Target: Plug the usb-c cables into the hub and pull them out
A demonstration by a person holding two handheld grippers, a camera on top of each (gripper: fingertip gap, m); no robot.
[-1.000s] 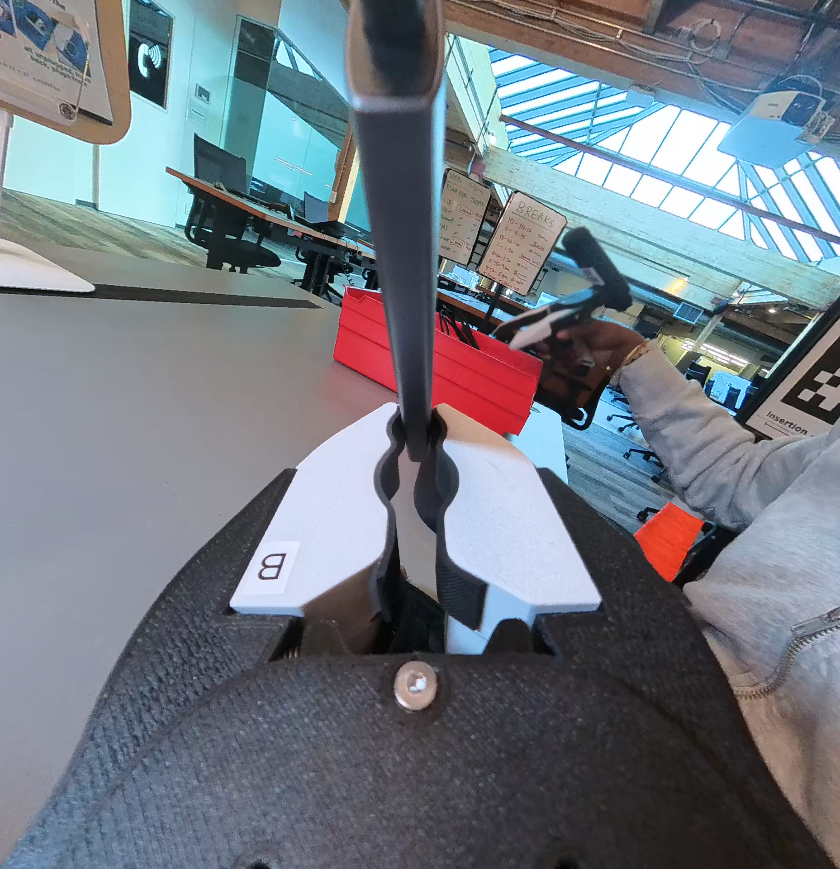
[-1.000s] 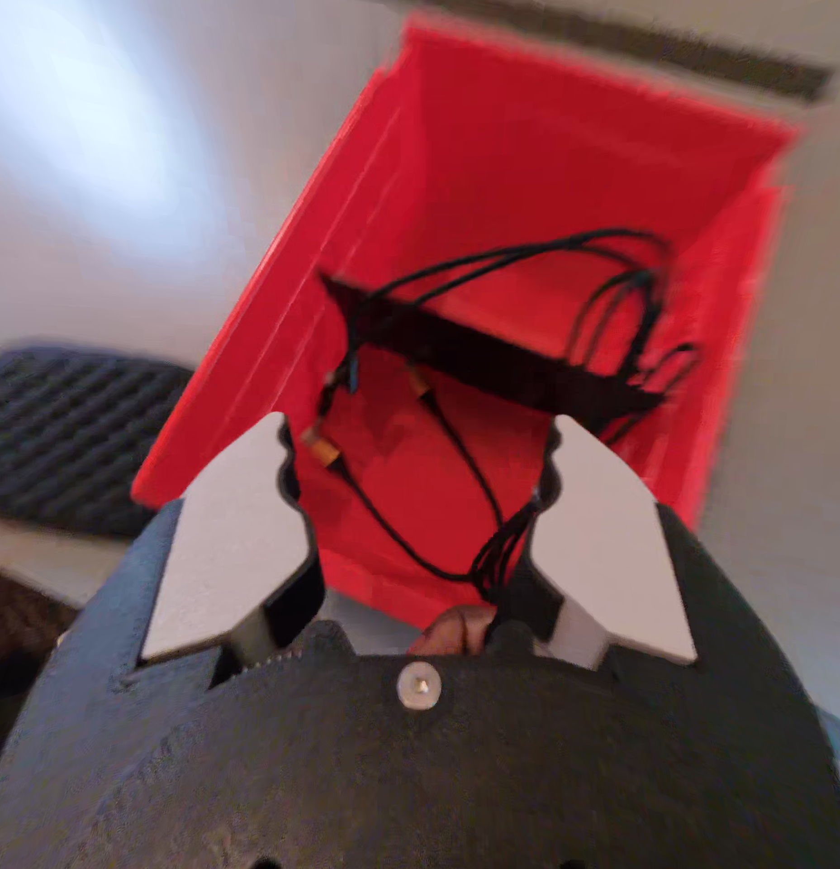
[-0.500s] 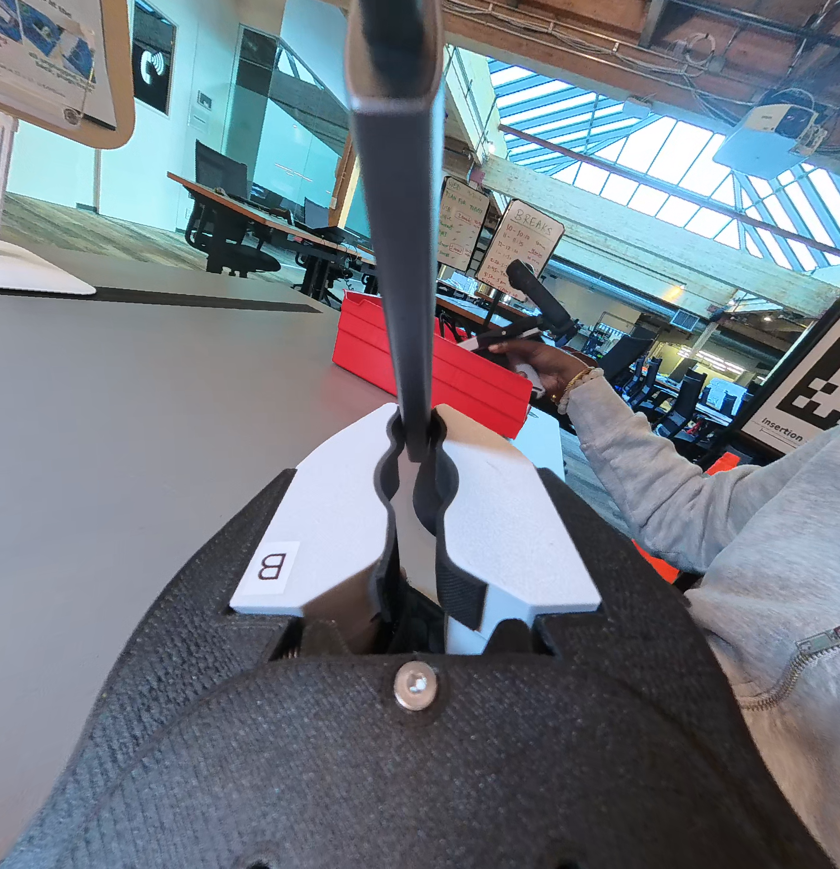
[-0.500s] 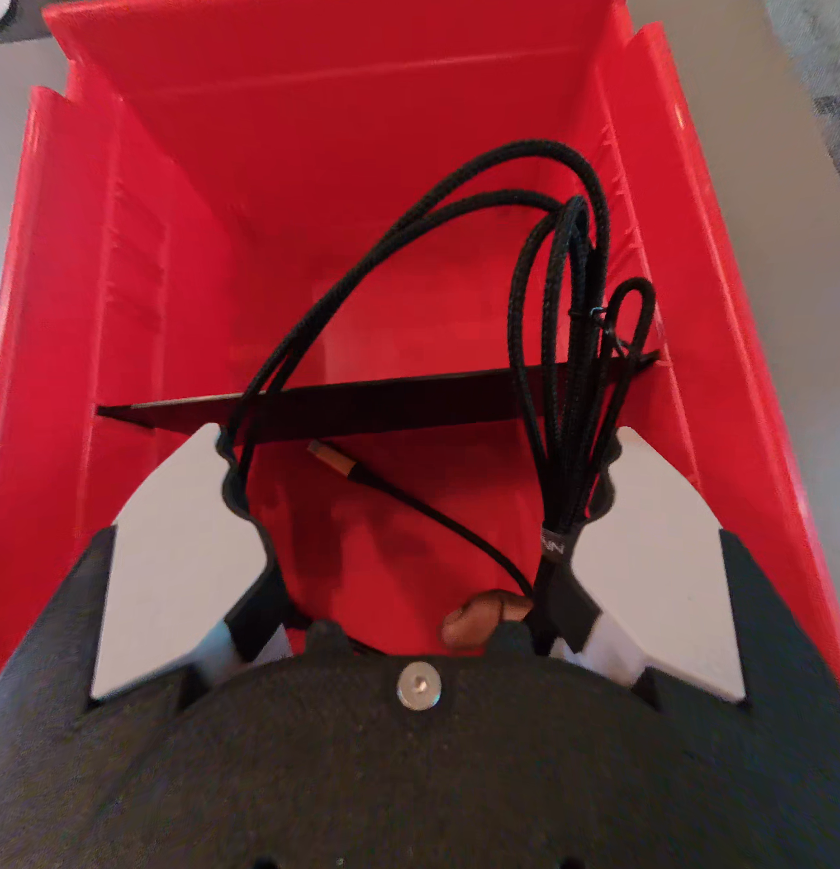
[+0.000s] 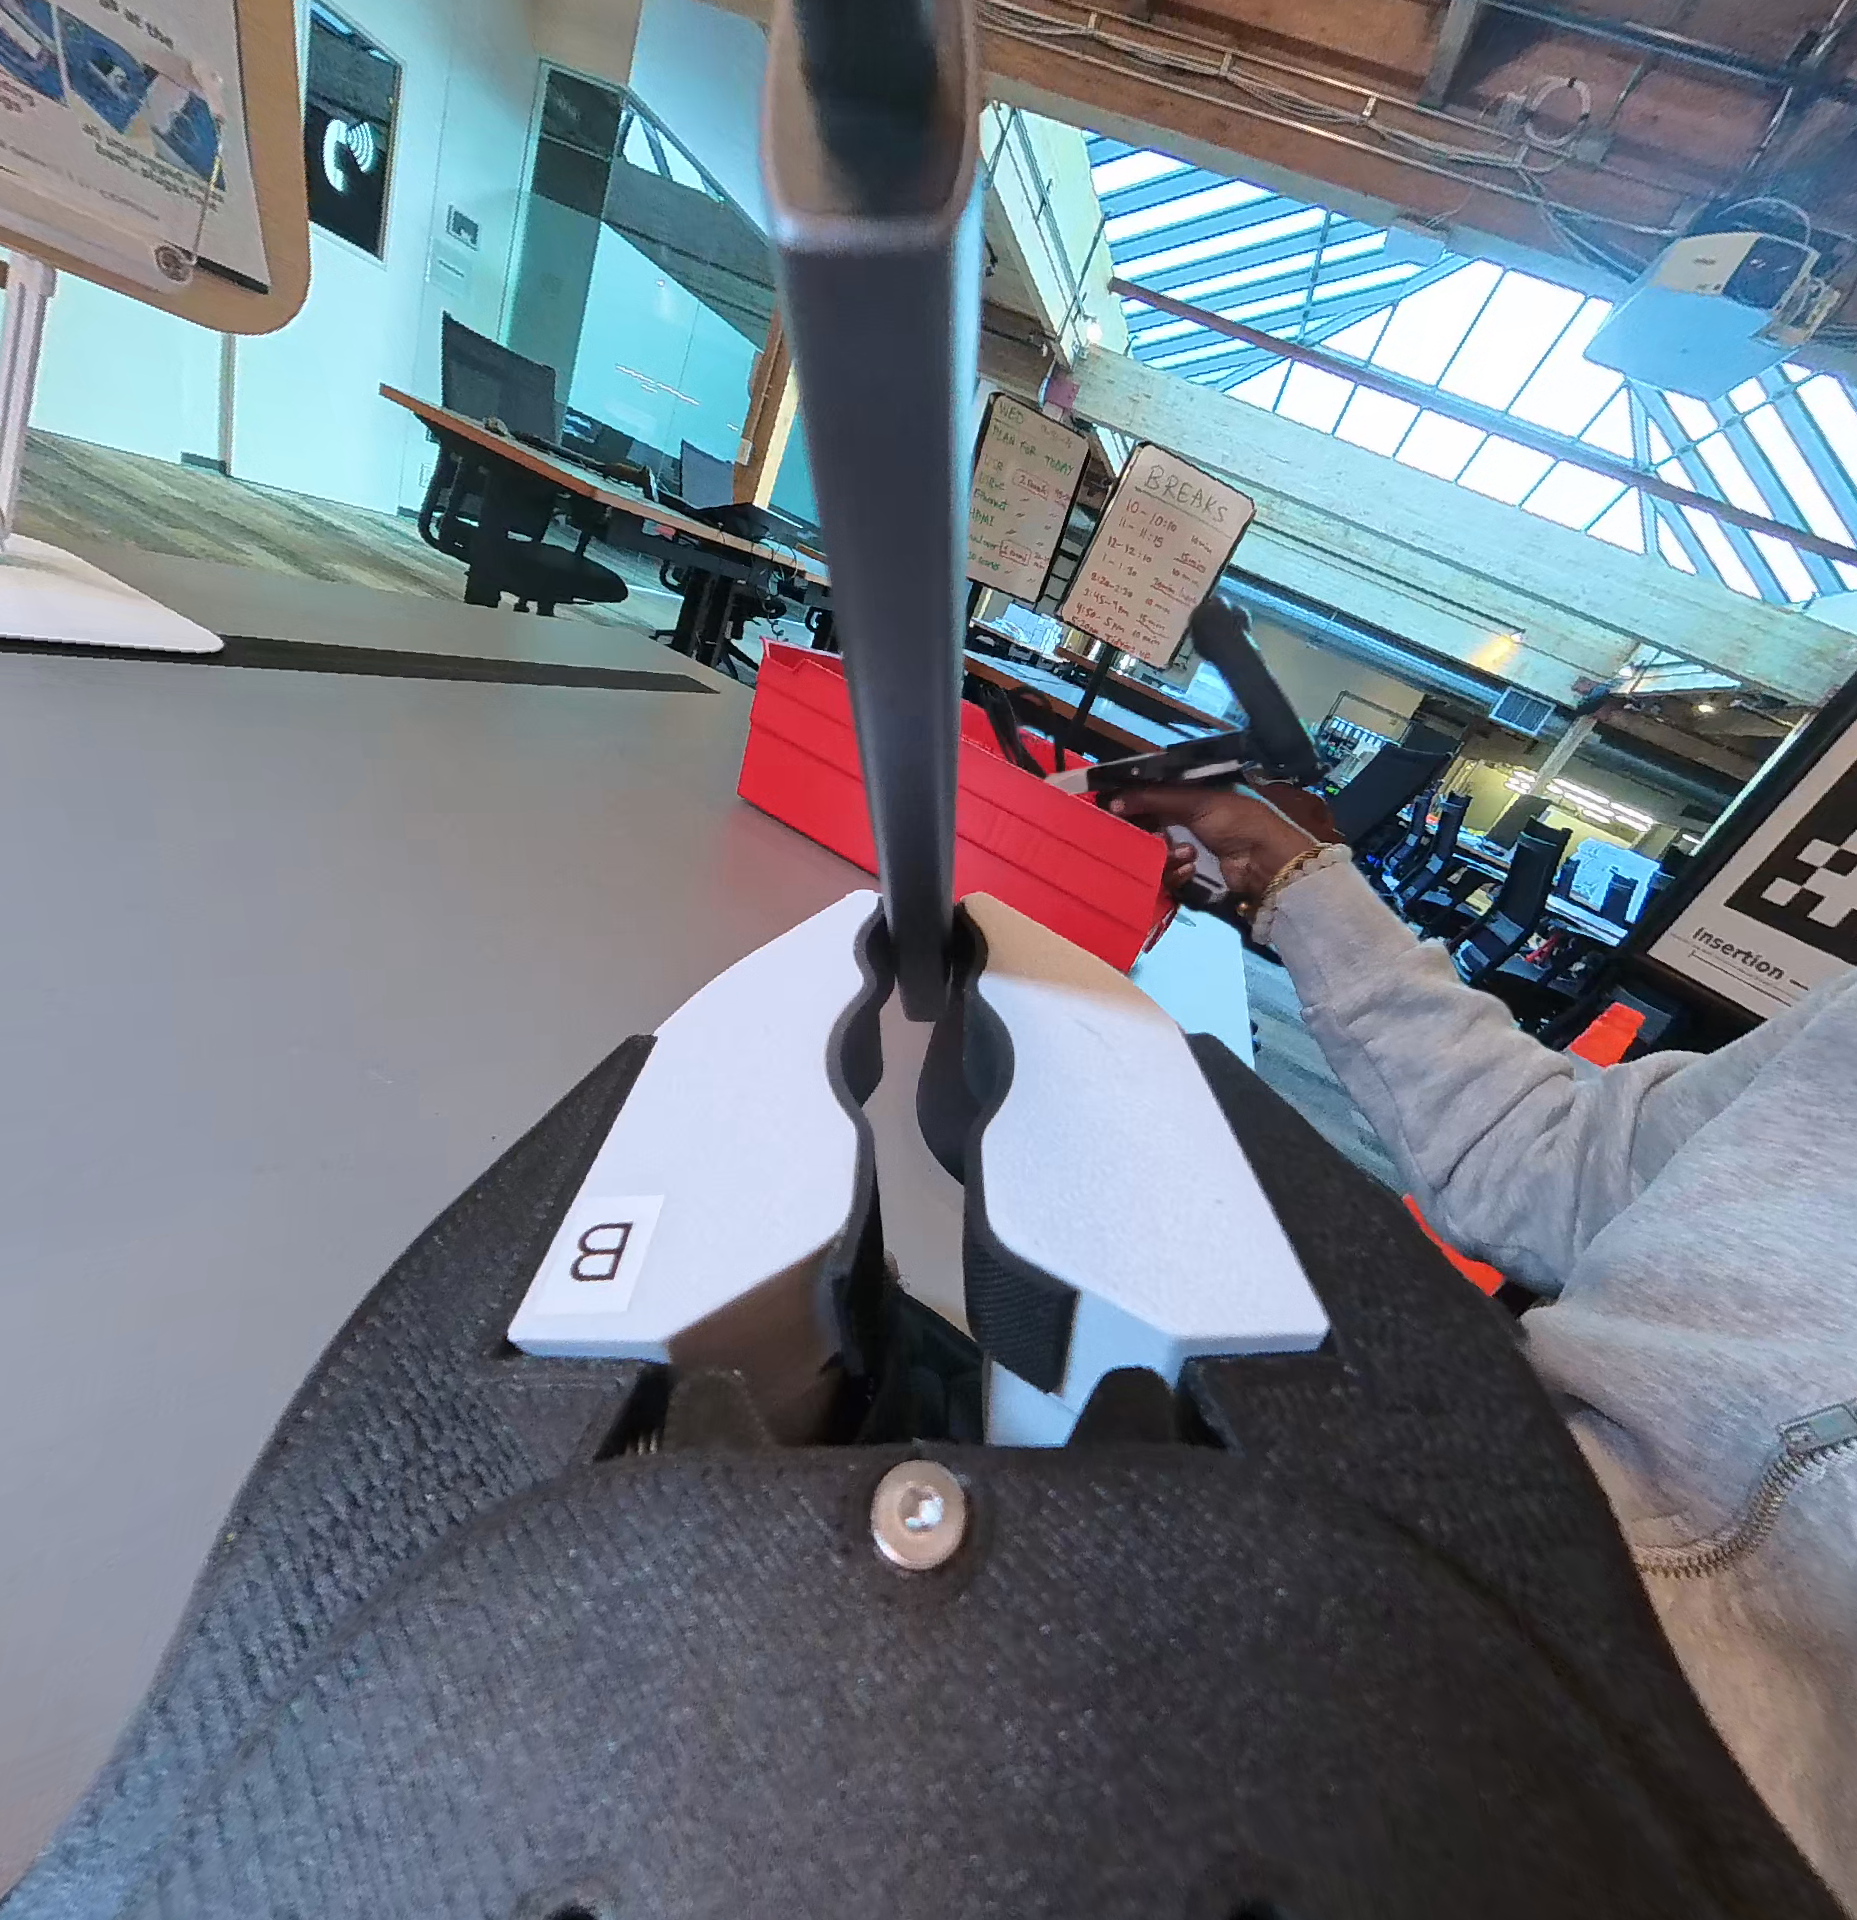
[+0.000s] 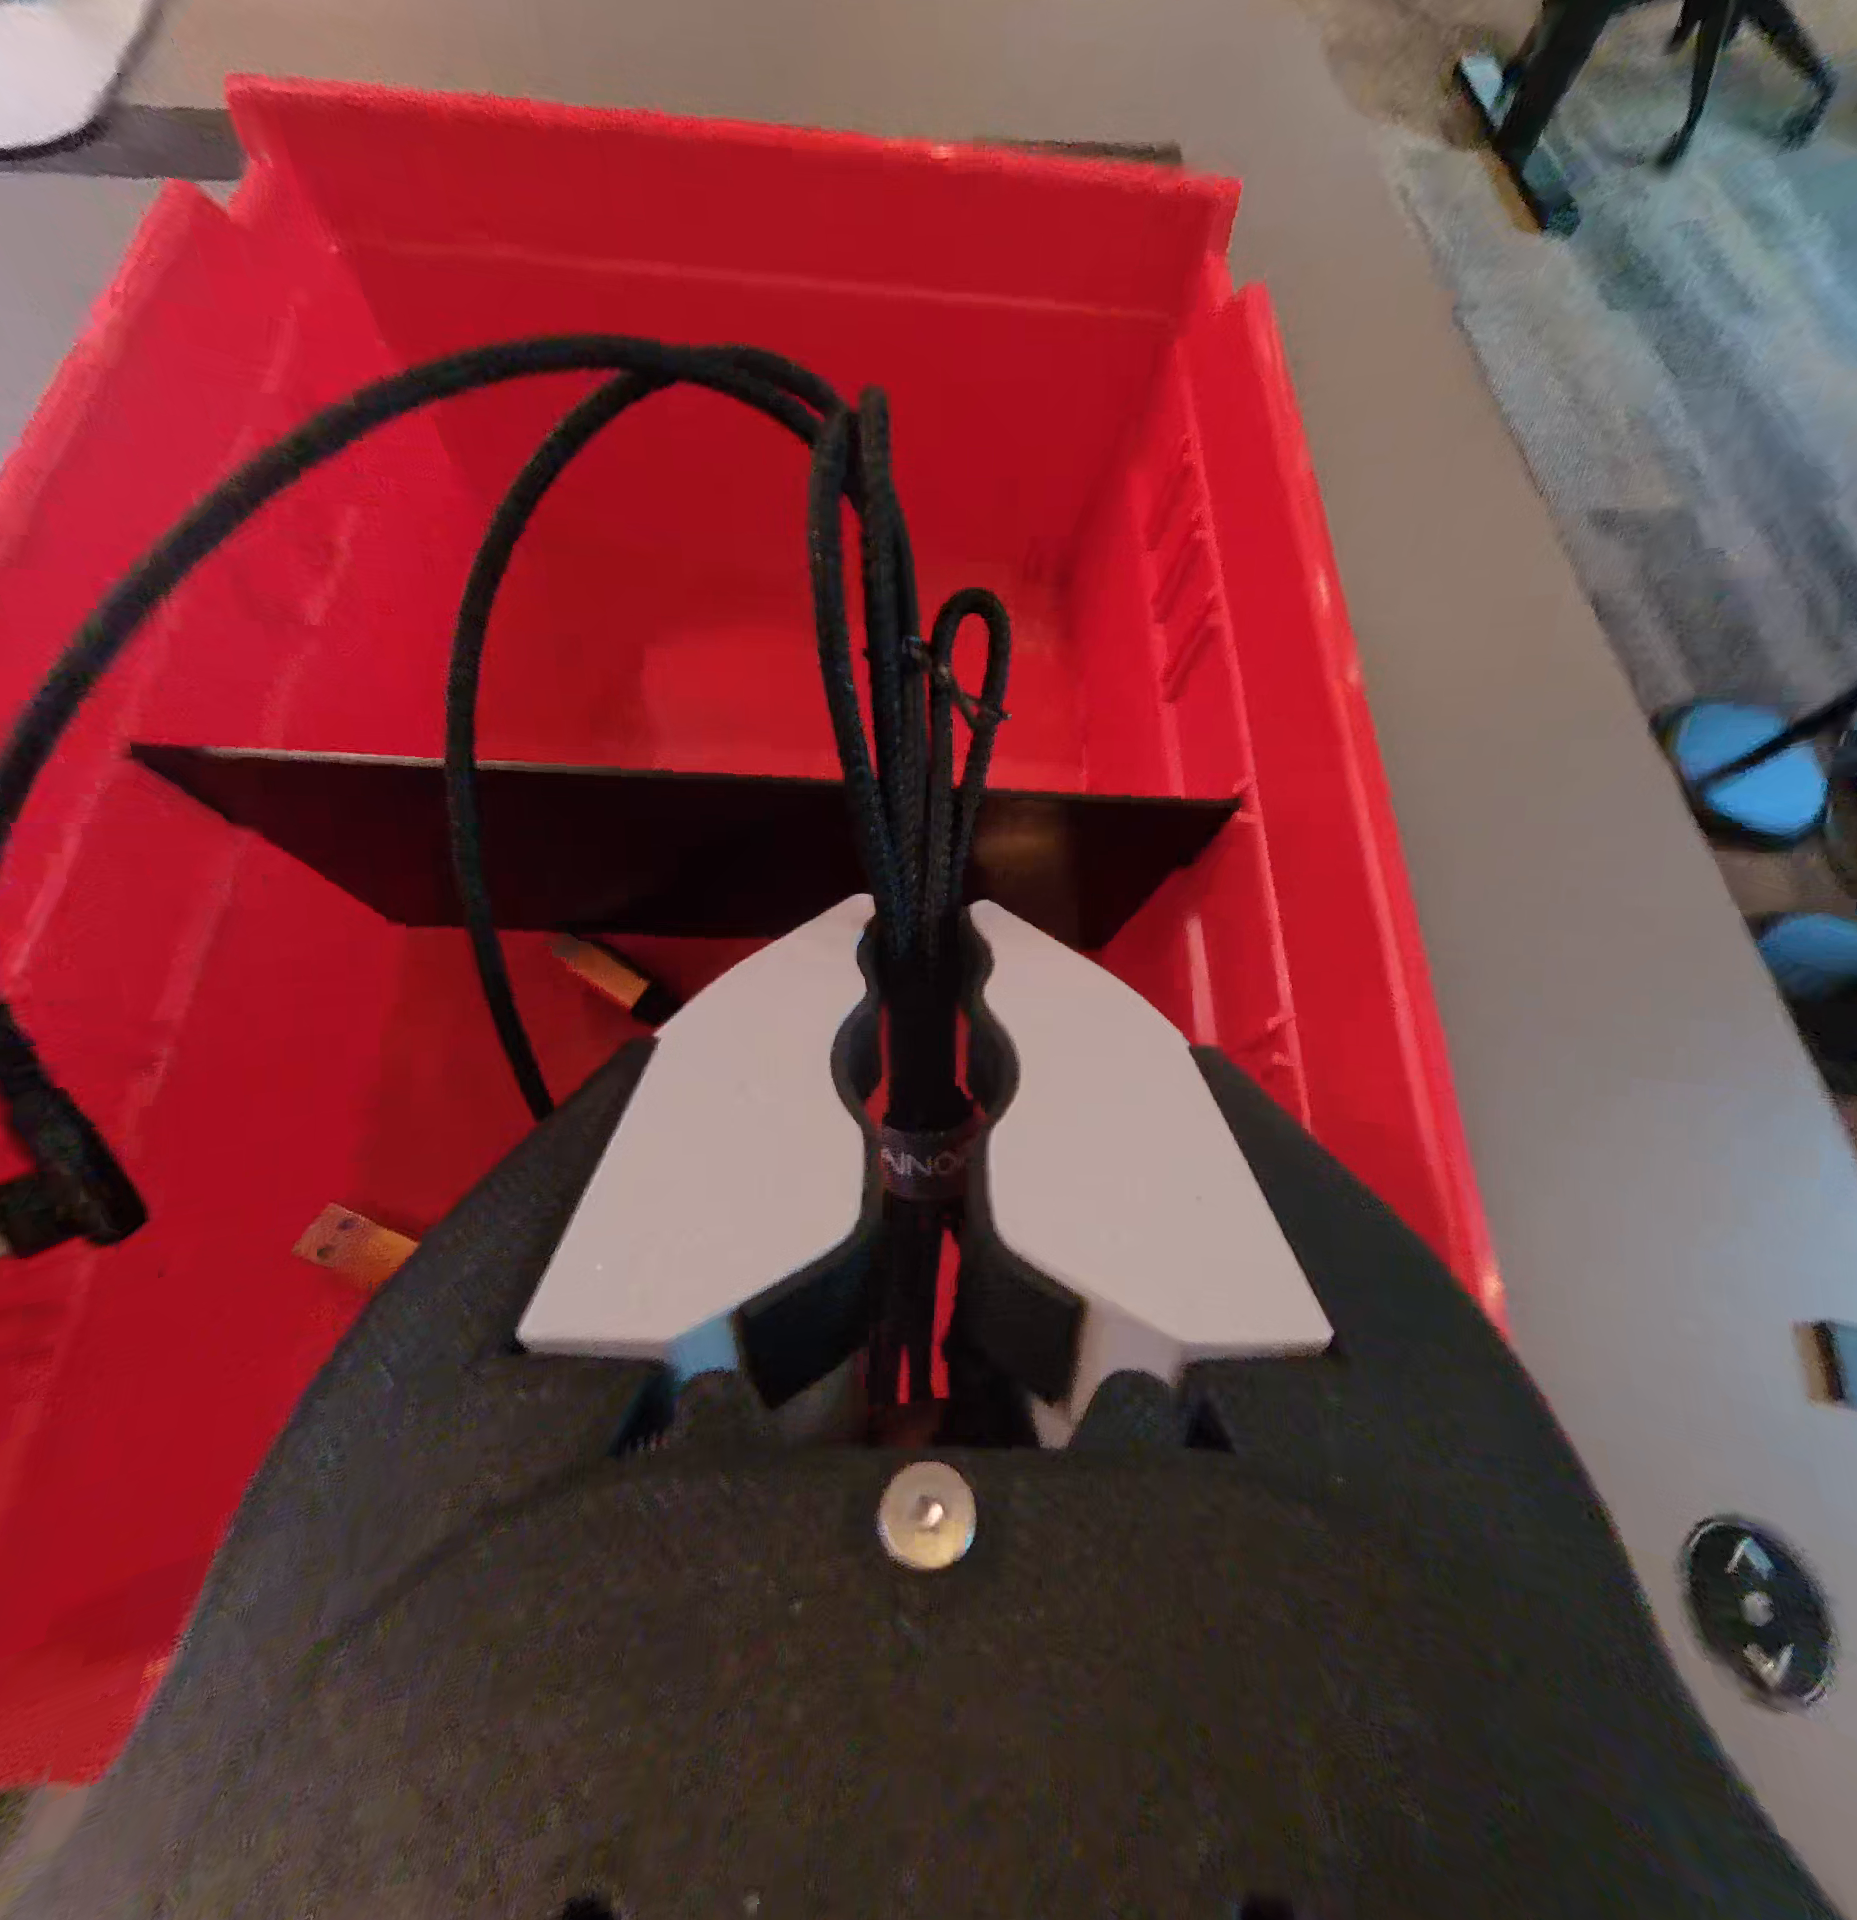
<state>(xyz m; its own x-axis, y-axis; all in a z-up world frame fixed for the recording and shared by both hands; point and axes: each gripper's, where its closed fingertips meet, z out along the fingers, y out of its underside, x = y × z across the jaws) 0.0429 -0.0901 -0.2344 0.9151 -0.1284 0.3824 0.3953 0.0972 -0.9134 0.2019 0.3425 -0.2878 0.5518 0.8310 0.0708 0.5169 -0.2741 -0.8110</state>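
My left gripper (image 5: pixel 919 925) is shut on a long dark grey hub (image 5: pixel 872 468) that points up and away from me. My right gripper (image 6: pixel 922 925) is shut on a tied bundle of black braided usb-c cables (image 6: pixel 882 623) over the red bin (image 6: pixel 747 249). One cable loops left and ends in a black angled plug (image 6: pixel 51 1195). Two orange-tipped plugs (image 6: pixel 607 966) (image 6: pixel 347 1242) lie on the bin floor by a black divider (image 6: pixel 643 831). In the left wrist view the right gripper (image 5: pixel 1163 774) is at the bin's (image 5: pixel 1007 842) far right end.
The bin stands on a grey table (image 5: pixel 280 935). A framed sign on a white stand (image 5: pixel 124 156) is at the far left. A black-and-white marker board (image 5: pixel 1797 873) is at the right. A grey sleeve (image 5: pixel 1526 1091) crosses the right side. A round button panel (image 6: pixel 1755 1610) sits in the table. Some 45 centimetres of space lies between my two pairs of fingers.
My right gripper has gone from open to shut on the cable bundle, and the loose cable end has swung out to the left. My left gripper still holds the hub still.
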